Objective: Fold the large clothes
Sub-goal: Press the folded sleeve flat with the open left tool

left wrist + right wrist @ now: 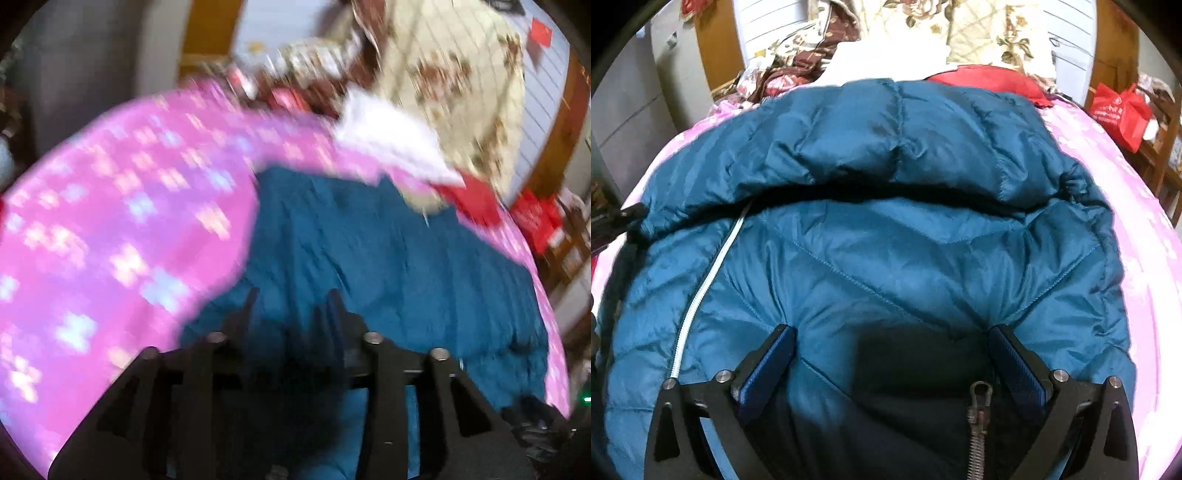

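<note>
A teal puffer jacket (886, 258) lies spread on a pink patterned bedsheet (1137, 221), its hood (886, 140) folded over at the far side. A white zipper (701, 295) runs down its left and a metal zip pull (979, 406) sits near the camera. My right gripper (890, 328) stands wide open just above the jacket, blue pads (768, 365) apart and nothing pinched. The left wrist view is blurred. My left gripper (293, 299) hovers at the jacket's (369, 251) near left edge beside the bedsheet (110, 221), fingers apart with only fabric behind the gap.
A floral quilt (979, 29), a white cloth (879, 59) and a red item (990, 79) are piled beyond the hood. A red bag (1123, 110) sits on wooden furniture at the right. A black part (617, 221) pokes in beside the hood's left corner.
</note>
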The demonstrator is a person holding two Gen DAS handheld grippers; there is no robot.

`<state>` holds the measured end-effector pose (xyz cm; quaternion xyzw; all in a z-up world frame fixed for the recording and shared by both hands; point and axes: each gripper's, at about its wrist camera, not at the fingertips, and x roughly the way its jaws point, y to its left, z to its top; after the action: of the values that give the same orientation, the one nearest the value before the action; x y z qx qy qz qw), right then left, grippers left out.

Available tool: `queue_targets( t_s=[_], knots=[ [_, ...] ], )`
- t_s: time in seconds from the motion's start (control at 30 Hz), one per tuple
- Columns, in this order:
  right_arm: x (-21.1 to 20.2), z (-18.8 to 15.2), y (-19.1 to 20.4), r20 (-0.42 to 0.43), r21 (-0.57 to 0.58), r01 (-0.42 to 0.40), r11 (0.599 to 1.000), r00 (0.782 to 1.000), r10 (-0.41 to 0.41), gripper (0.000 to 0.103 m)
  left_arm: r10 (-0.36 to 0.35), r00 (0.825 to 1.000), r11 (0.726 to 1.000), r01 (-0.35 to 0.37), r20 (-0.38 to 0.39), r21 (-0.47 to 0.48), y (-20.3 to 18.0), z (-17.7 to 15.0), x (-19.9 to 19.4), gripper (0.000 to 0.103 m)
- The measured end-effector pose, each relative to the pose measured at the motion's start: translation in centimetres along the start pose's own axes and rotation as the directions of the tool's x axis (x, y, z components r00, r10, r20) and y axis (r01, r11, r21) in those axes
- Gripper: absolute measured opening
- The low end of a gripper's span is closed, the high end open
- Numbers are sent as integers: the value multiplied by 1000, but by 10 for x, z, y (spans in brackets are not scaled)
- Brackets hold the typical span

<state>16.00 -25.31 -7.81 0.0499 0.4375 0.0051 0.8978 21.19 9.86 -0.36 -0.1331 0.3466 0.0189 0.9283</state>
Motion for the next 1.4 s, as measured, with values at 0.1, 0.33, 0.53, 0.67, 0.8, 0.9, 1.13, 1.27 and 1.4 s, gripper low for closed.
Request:
queue_targets(
  t_s=[0.1,0.33,0.53,0.67,0.8,0.9,1.13,1.27,1.4],
  knots=[
    [-32,28,-33,173,123,-55,991,984,34,93,2,998,999,-5,66,44,-11,15,-7,51],
    [-2,125,-39,209,22,-160,987,966,152,64,66,997,982,-57,-47,180,-56,23,70,51],
    [69,101,-83,27,66,-126,990,992,125,65,57,992,984,-37,-110,175,-53,-3,102,53],
    [64,119,-80,-40,27,-98,995,994,99,64,91,993,976,-73,-80,203,-57,-12,101,53],
    [34,166,-76,159,101,-106,989,983,89,64,123,990,971,-107,-63,214,-59,-12,100,56],
    [57,195,-64,148,140,-152,979,980,131,64,132,989,975,-118,-64,190,-55,-11,101,62],
    [133,193,-62,-17,131,-66,989,997,69,65,127,989,977,-111,-77,180,-54,-11,104,65],
    [102,209,-46,12,153,2,988,1000,-4,64,131,988,977,-115,-79,179,-54,-10,104,65],
    [56,198,20,146,24,-146,989,979,141,65,131,988,977,-115,-79,179,-54,-10,104,65]
  ],
)
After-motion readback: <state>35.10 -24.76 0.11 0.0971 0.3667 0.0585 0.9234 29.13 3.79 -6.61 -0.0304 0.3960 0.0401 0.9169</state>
